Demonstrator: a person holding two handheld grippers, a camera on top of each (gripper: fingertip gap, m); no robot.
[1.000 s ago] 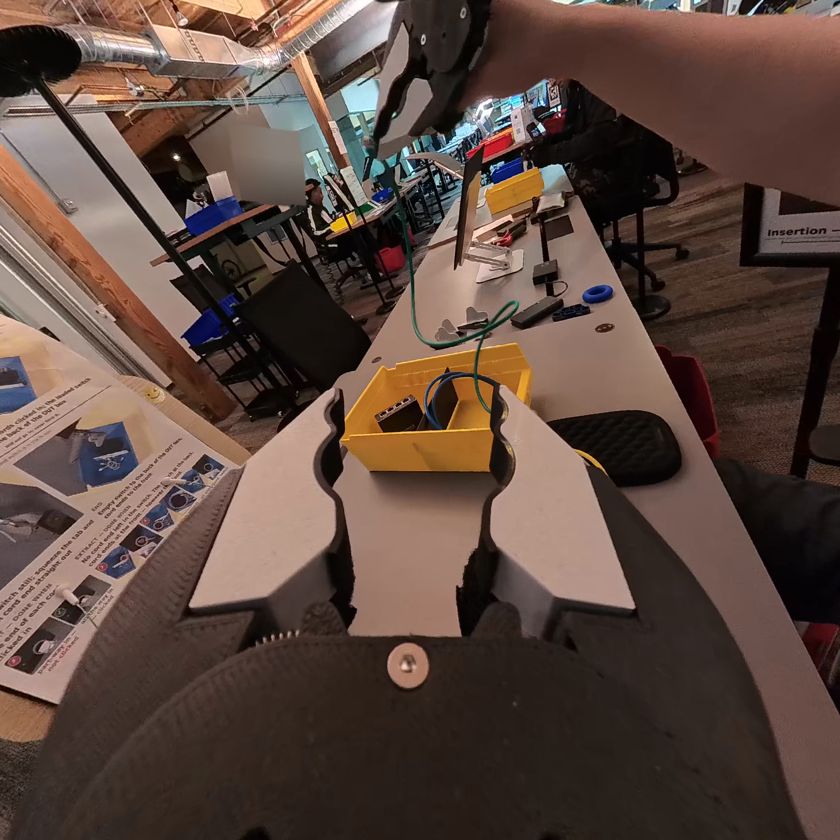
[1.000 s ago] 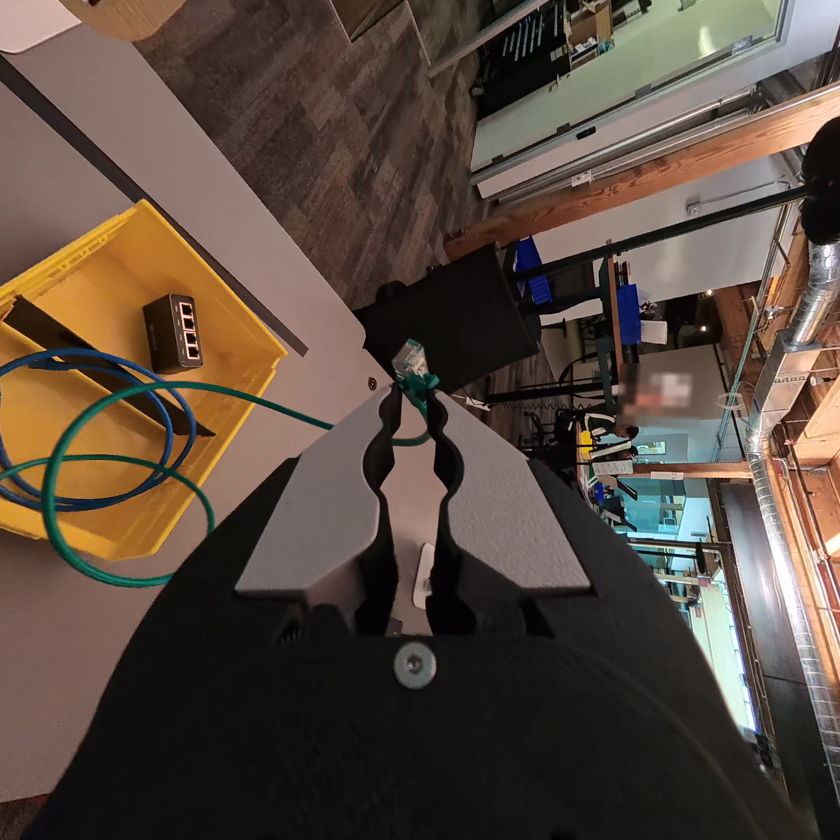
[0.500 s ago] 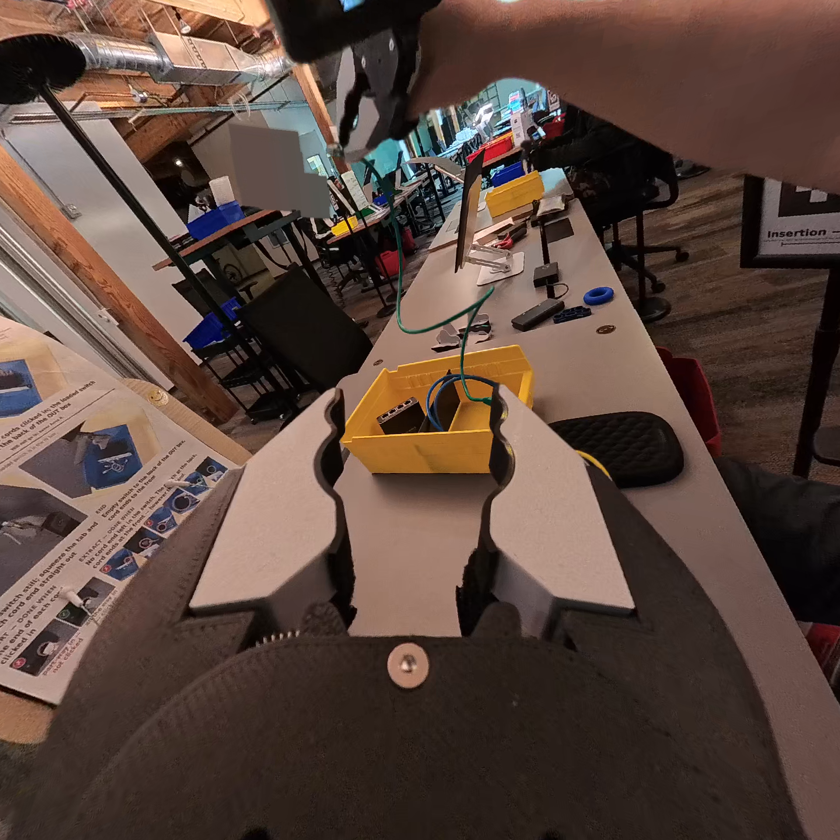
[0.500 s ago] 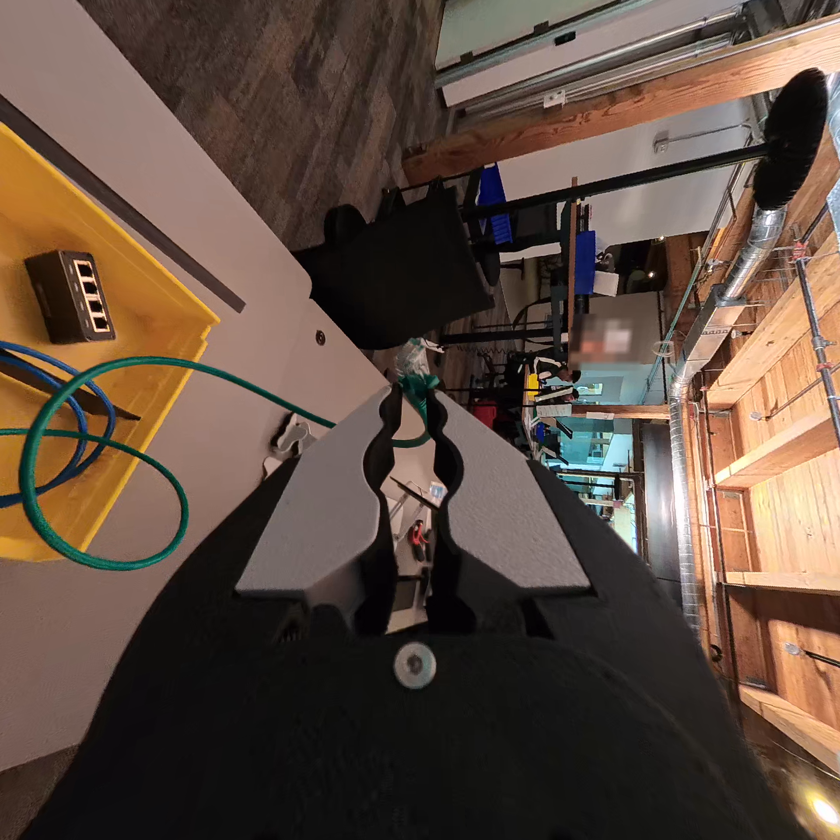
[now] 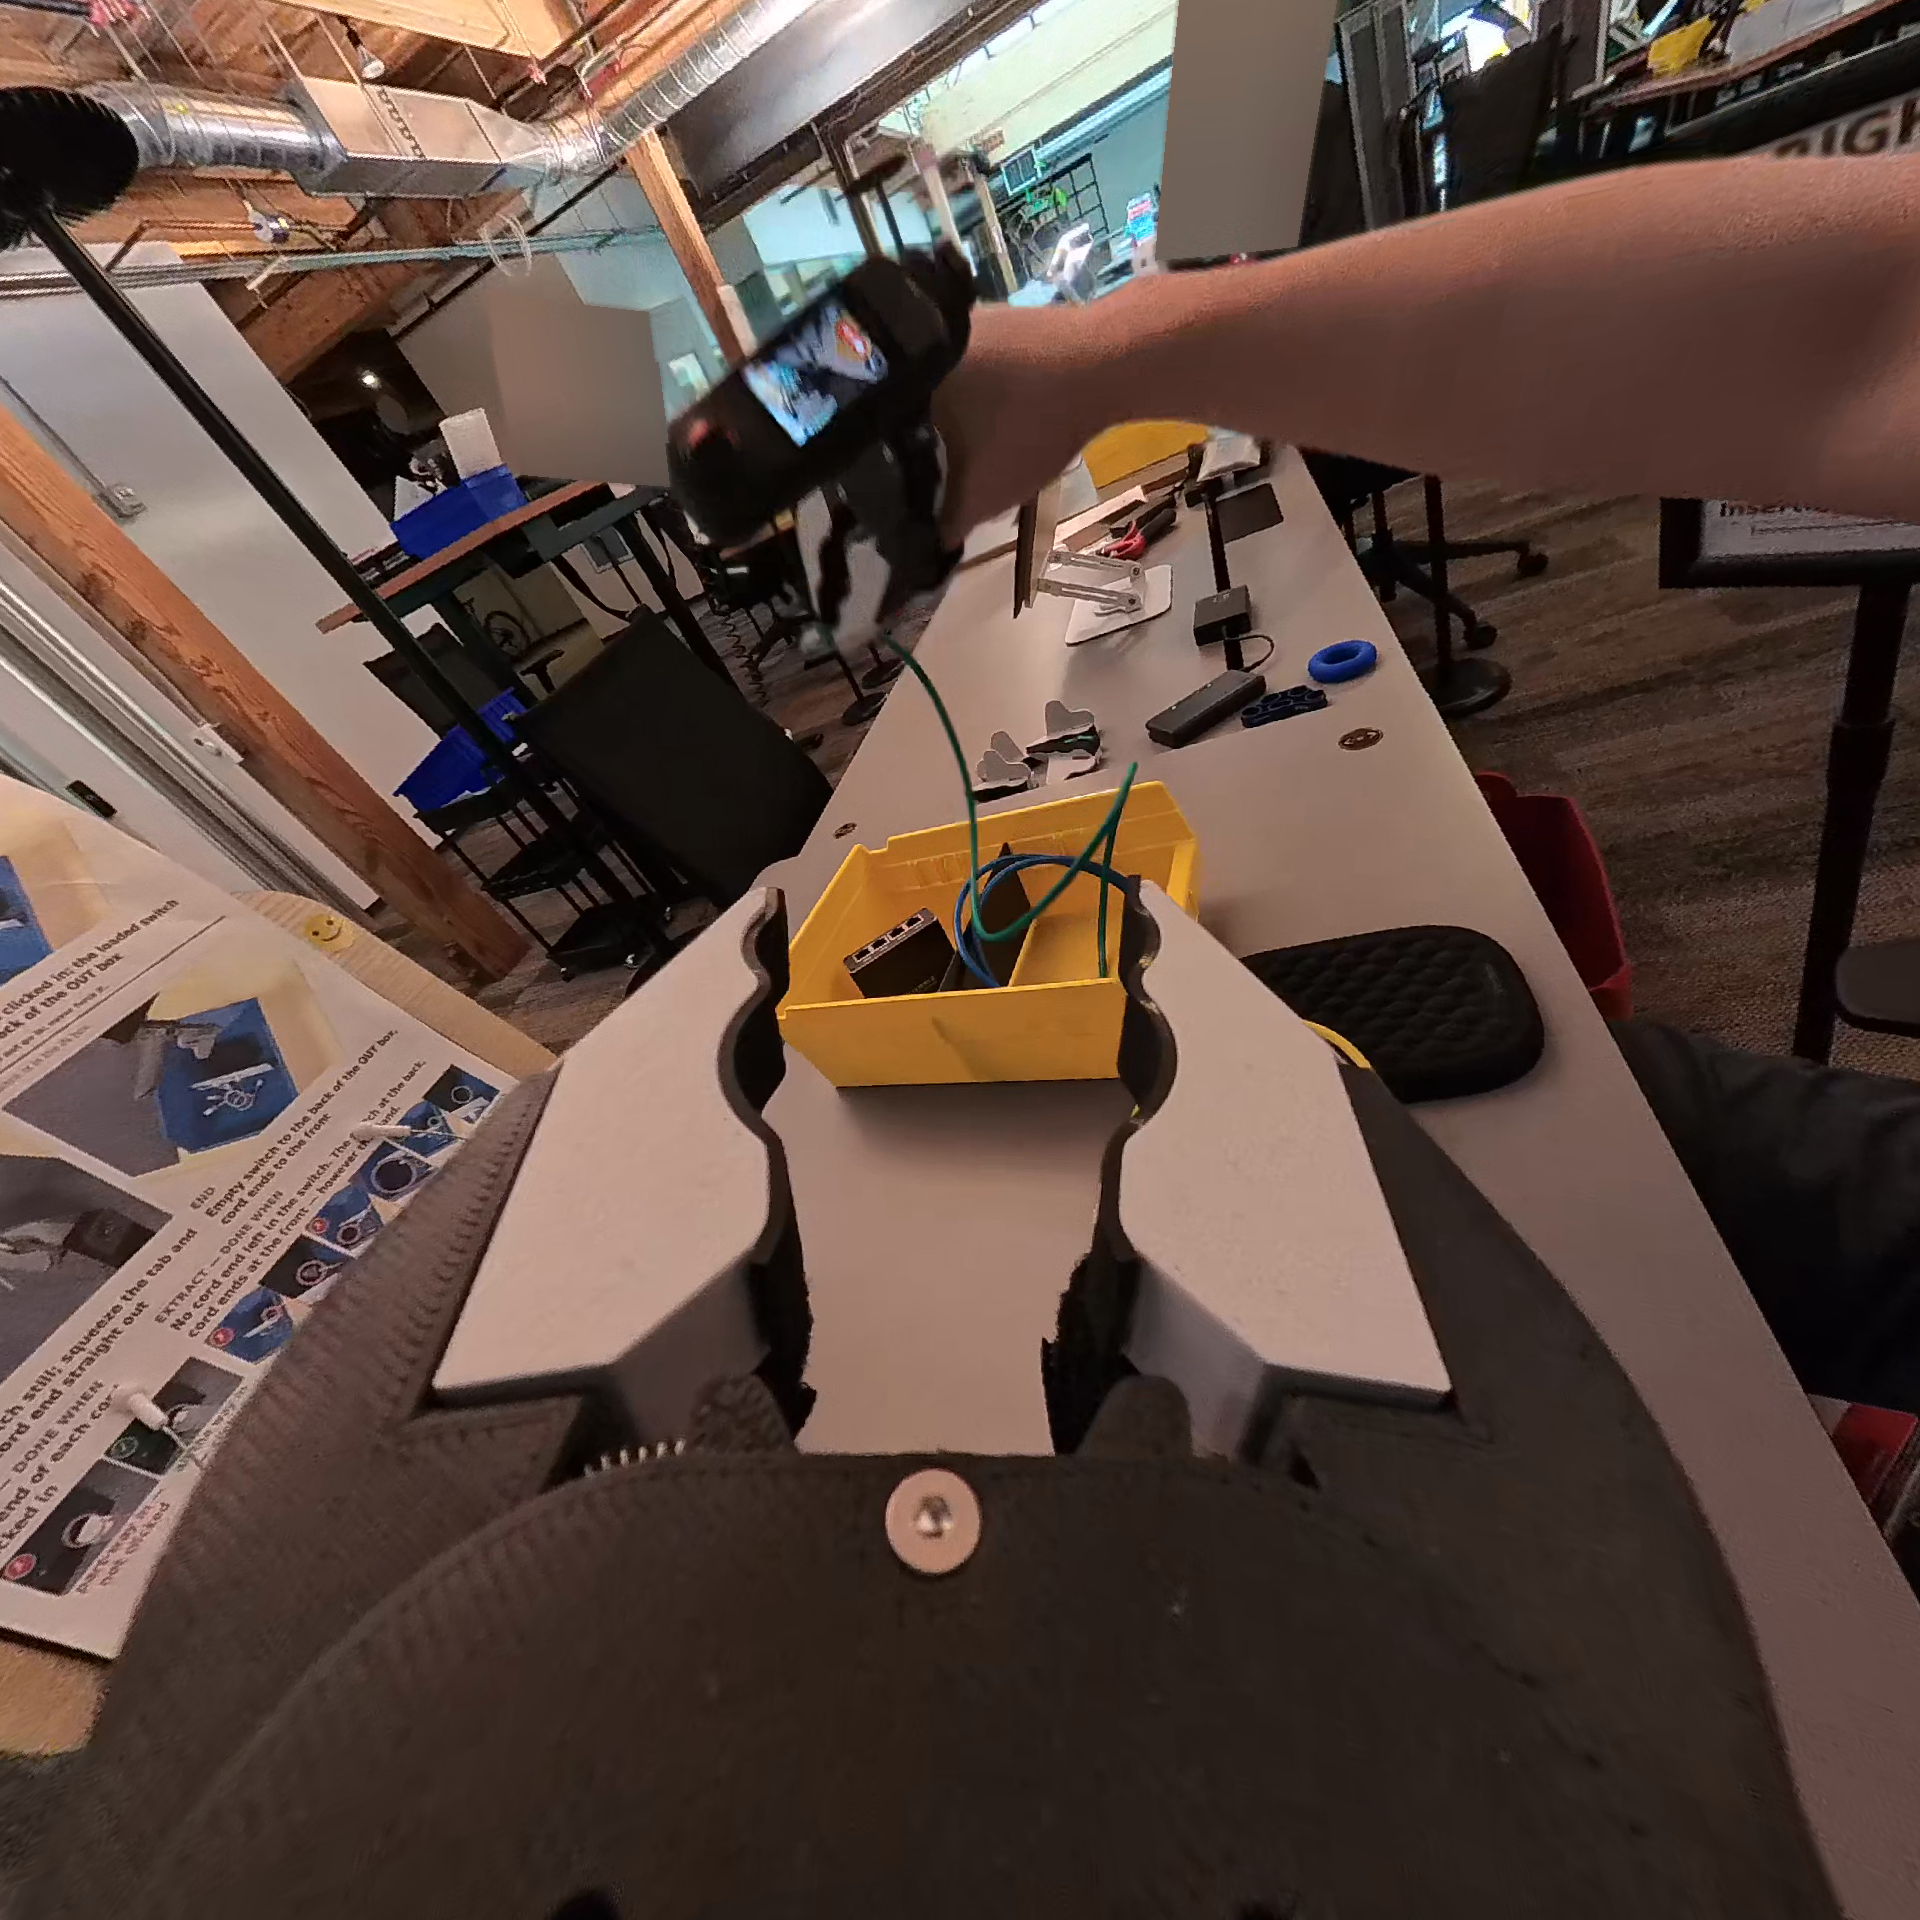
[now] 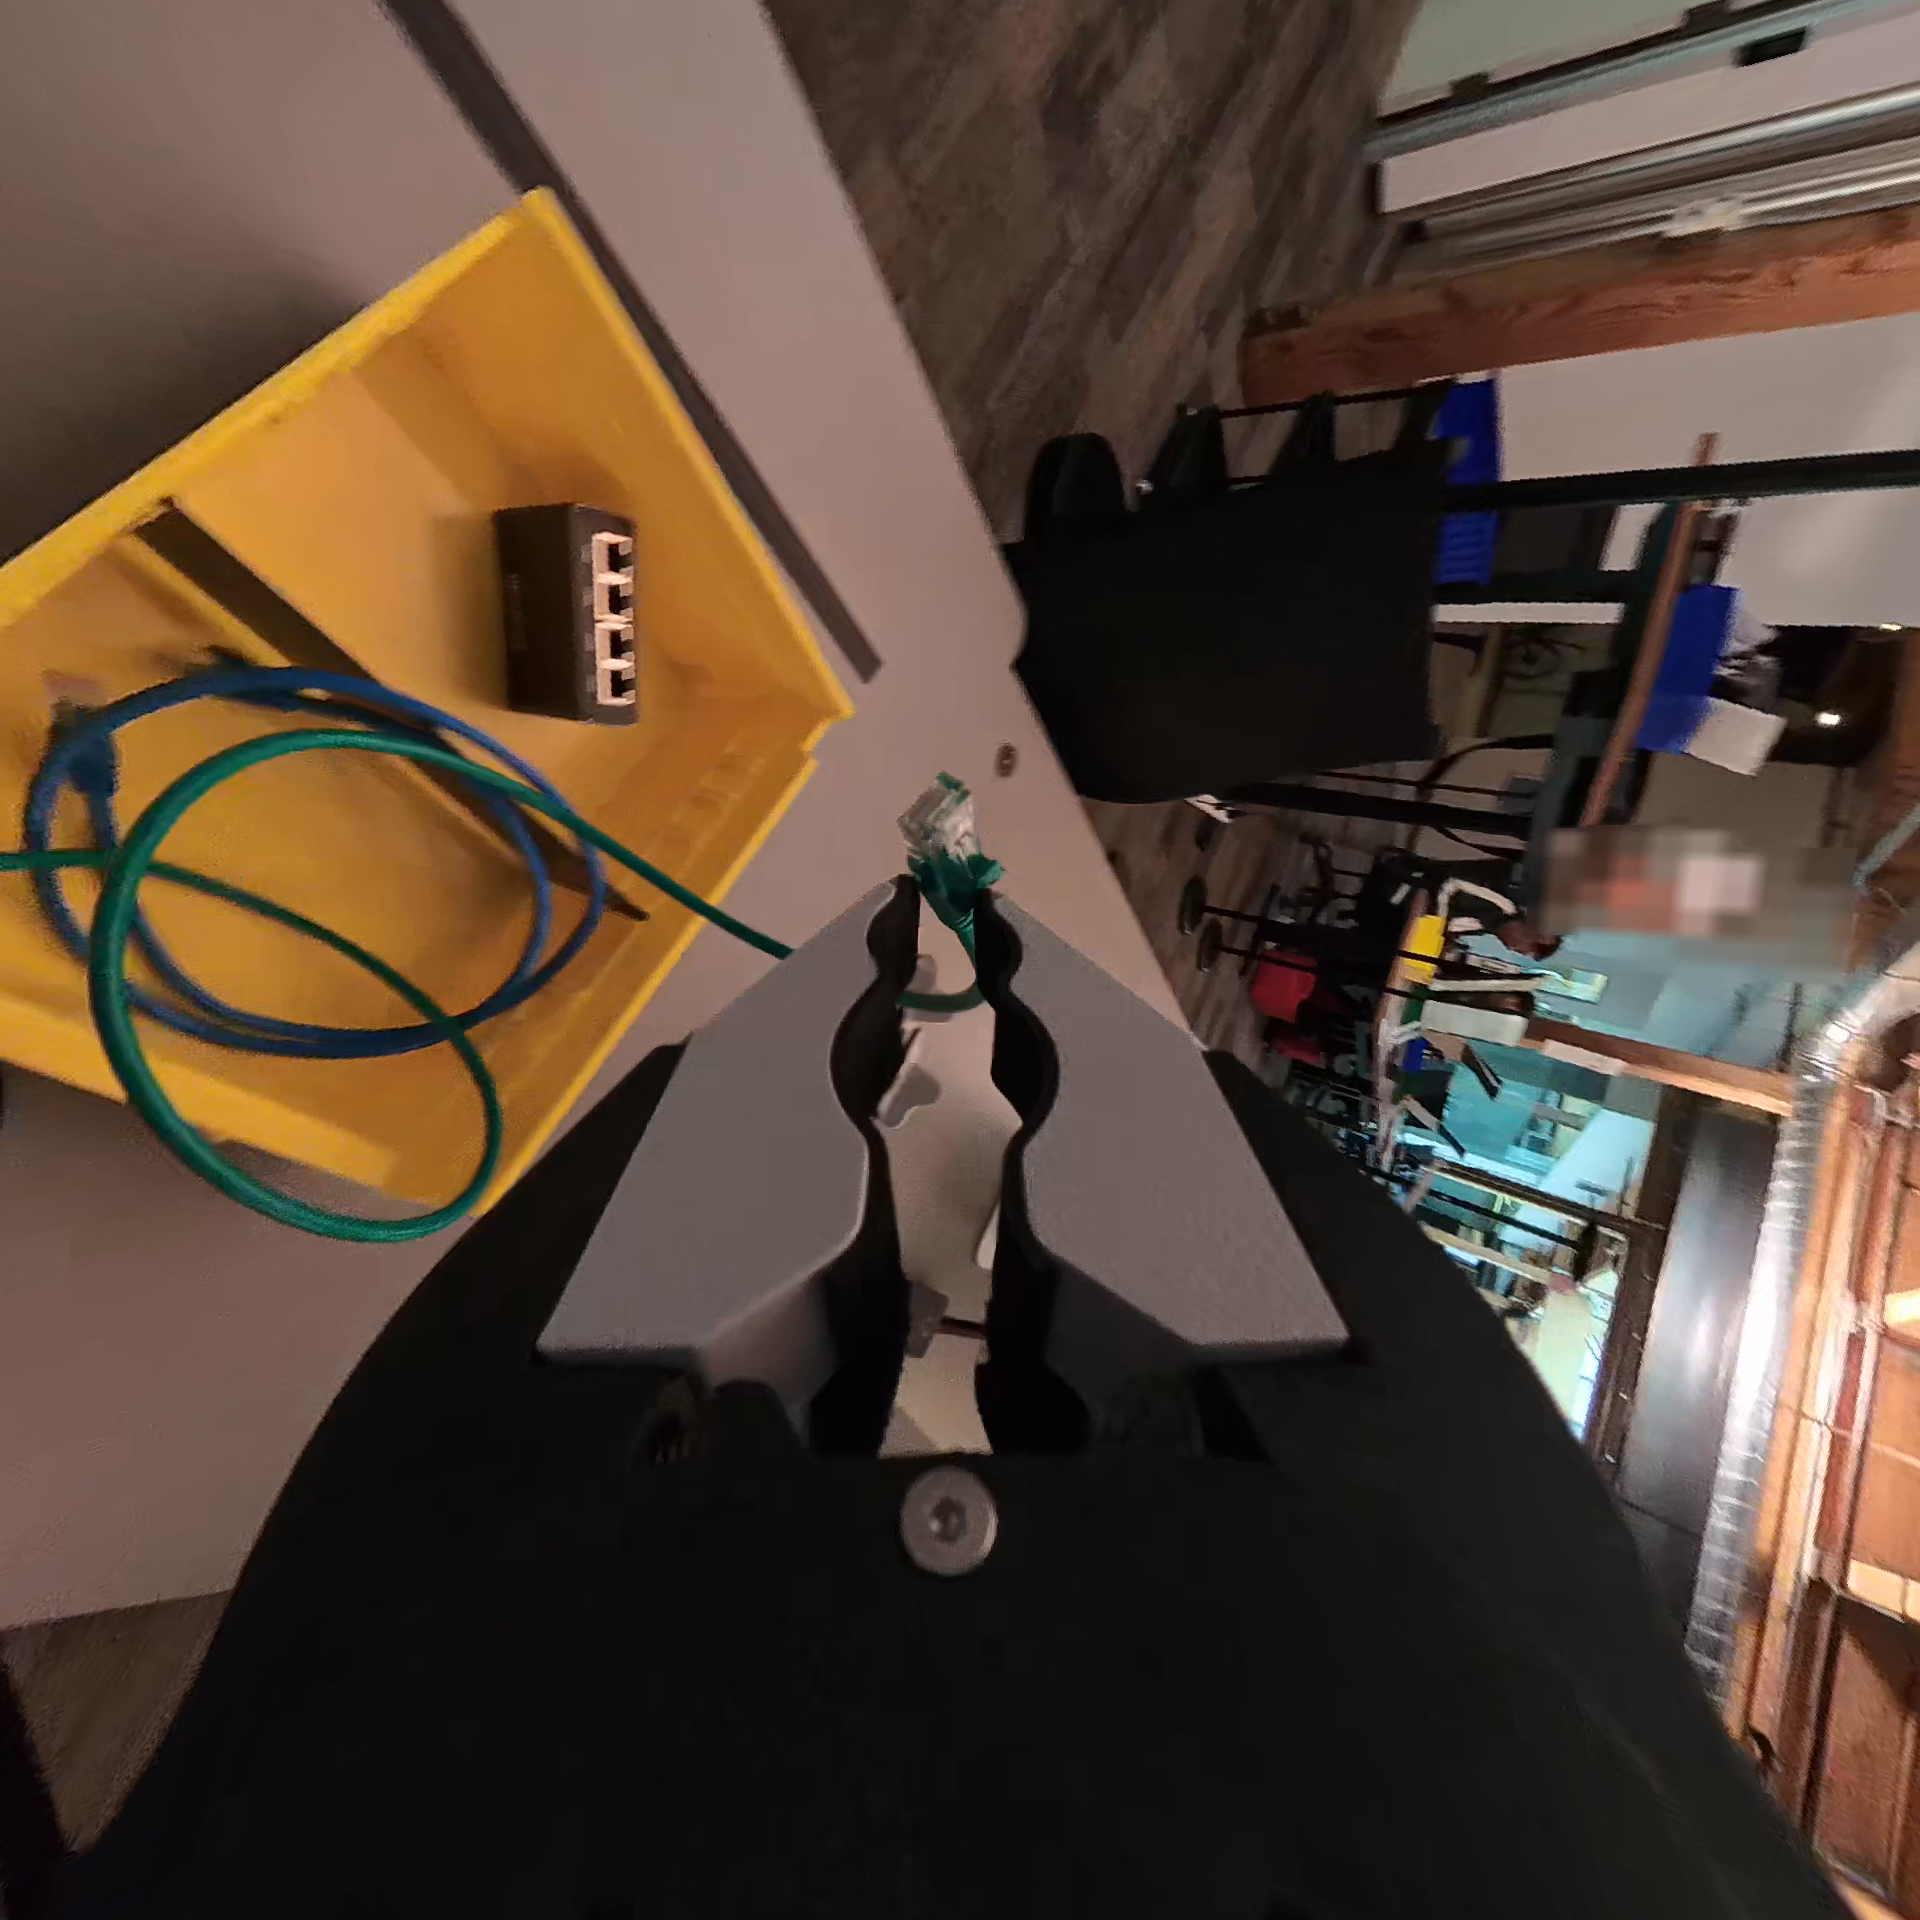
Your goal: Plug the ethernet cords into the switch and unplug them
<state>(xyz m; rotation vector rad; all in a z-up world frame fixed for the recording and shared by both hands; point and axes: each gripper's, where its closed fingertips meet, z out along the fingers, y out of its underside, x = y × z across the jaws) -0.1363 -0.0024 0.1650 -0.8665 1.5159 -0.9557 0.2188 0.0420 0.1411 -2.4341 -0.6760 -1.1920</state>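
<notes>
A yellow bin [image 5: 966, 1029] stands on the grey table; it also shows in the right wrist view [image 6: 436, 343]. In it lie a black switch [image 5: 899, 951] [image 6: 566, 613] and a coiled blue cord [image 6: 312, 852]. My right gripper [image 6: 948, 902] is shut on the green cord [image 6: 312, 1049] just behind its clear plug [image 6: 935, 816], held in the air beyond the bin's far left corner. In the left wrist view the right gripper [image 5: 847, 613] is blurred, above and behind the bin. My left gripper [image 5: 951, 935] is open and empty, in front of the bin.
A black padded mat [image 5: 1423, 1003] lies right of the bin. An instruction sheet [image 5: 156, 1195] lies at the left. Farther along the table are a blue ring [image 5: 1342, 660], a black box [image 5: 1205, 707] and a stand [image 5: 1101, 603]. A black chair [image 5: 675, 748] stands off the table's left edge. Some 35 centimetres of space lies between my two pairs of fingers. The black switch [image 6: 566, 613] is about 25 centimetres from my right fingertips and 50 centimetres from my left. My left wrist view [image 5: 898, 952] looks at it from another angle.
My right gripper has come down and swung left with the green plug, closer to the bin; the cord now hangs slacker. My left gripper has not moved.
</notes>
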